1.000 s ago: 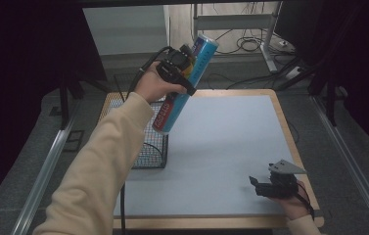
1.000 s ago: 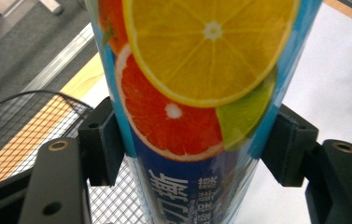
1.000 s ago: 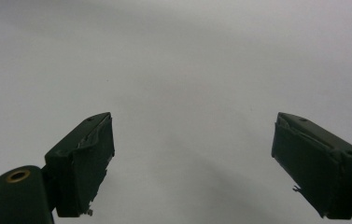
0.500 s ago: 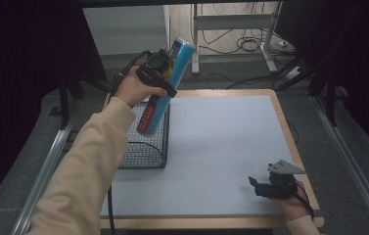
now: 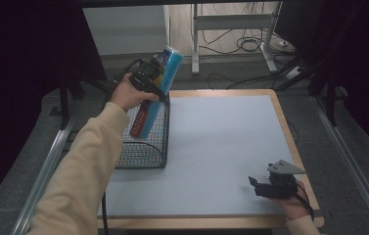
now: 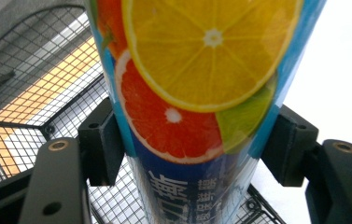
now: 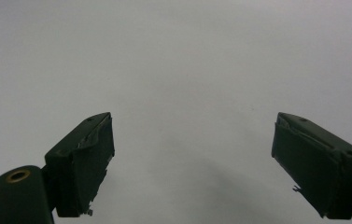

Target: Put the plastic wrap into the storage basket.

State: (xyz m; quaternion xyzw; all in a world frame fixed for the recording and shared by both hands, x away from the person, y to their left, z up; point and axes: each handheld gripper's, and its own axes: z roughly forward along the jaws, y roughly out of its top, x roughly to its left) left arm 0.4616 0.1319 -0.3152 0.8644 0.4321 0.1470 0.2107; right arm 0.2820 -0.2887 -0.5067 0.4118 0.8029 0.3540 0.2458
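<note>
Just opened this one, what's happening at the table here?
A person works with a hand-held gripper in each hand. The left gripper is clamped on a tall blue tube printed with citrus slices, held tilted with its lower end inside the black wire basket at the left edge of the table. The right gripper rests low near the table's front right corner, jaws open with nothing between them.

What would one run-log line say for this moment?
left gripper: shut on tall blue can | can: tilted, lower end inside wire basket | right gripper: open, holding nothing, over table
</note>
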